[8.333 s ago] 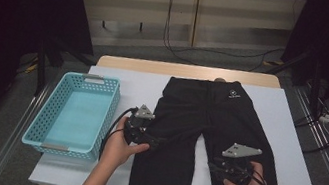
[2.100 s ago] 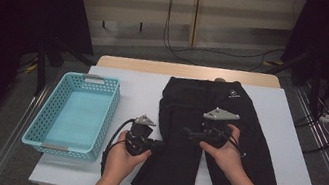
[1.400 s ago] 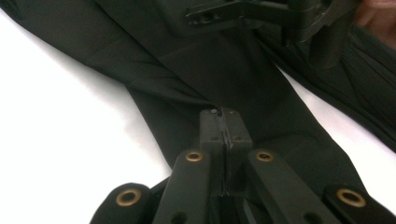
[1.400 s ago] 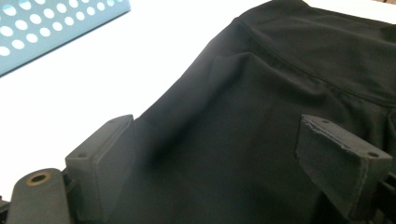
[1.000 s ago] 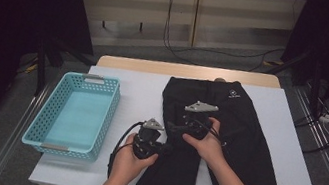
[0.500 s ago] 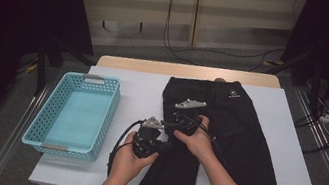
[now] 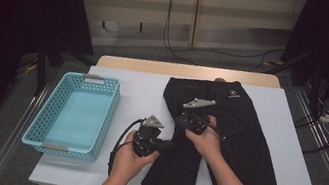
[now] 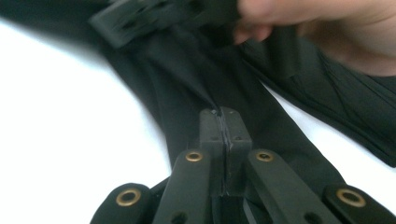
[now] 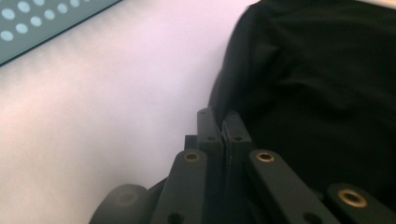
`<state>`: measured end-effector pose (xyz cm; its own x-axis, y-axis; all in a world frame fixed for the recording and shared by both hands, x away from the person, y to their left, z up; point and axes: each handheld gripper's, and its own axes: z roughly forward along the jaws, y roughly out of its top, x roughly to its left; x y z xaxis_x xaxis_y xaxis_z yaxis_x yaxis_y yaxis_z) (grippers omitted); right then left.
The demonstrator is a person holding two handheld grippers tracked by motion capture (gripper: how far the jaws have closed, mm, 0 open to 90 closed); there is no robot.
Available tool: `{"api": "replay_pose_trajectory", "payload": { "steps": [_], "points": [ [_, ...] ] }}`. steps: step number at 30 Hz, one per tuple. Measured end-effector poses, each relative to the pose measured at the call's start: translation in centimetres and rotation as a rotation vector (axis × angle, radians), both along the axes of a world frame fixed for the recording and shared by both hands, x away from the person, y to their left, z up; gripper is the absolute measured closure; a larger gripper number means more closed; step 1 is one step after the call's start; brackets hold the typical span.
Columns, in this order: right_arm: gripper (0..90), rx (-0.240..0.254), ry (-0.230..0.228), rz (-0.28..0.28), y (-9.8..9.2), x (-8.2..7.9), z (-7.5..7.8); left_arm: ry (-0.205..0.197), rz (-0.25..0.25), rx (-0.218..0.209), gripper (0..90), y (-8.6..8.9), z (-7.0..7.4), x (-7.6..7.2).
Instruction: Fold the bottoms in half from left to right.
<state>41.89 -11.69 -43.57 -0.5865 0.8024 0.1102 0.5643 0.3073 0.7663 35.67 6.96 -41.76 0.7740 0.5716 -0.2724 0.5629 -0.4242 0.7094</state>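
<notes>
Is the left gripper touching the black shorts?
Touching. In the left gripper view, the left gripper has its jaws shut on a fold of the black shorts.

A rectangular table with a white top (image 7: 141,99) and a pale wooden strip along its far edge carried two things. A light blue perforated plastic basket (image 7: 75,113) sat near its left edge. A pair of black fabric shorts (image 7: 246,136) lay spread flat across the middle and right.

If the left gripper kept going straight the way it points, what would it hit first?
Probably the right gripper: it lies just ahead, across the black fabric shorts that the left gripper pinches. Depth is hard to judge.
</notes>
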Motion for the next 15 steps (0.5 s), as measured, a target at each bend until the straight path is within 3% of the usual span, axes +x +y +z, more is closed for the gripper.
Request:
{"api": "replay_pose_trajectory", "payload": {
  "steps": [5,7,12,15],
  "points": [
    [88.8,0.007,-0.026,-0.066,-3.4,-1.5,1.1,-0.002,-0.017,-0.019,89.8,-1.2,-0.1,0.6],
    [88.7,0.002,-0.014,-0.084,-4.7,-2.1,1.1,0.002,-0.029,-0.021,89.7,-1.7,-0.2,0.7],
    [85.2,-0.030,0.009,-0.087,-6.6,-3.2,-0.2,0.008,-0.040,0.001,89.8,-2.3,-0.6,0.8],
    [74.0,-0.034,0.014,-0.093,-6.8,-3.3,-0.8,0.017,-0.044,0.003,89.7,-2.4,-0.8,0.8]
  ]
}}
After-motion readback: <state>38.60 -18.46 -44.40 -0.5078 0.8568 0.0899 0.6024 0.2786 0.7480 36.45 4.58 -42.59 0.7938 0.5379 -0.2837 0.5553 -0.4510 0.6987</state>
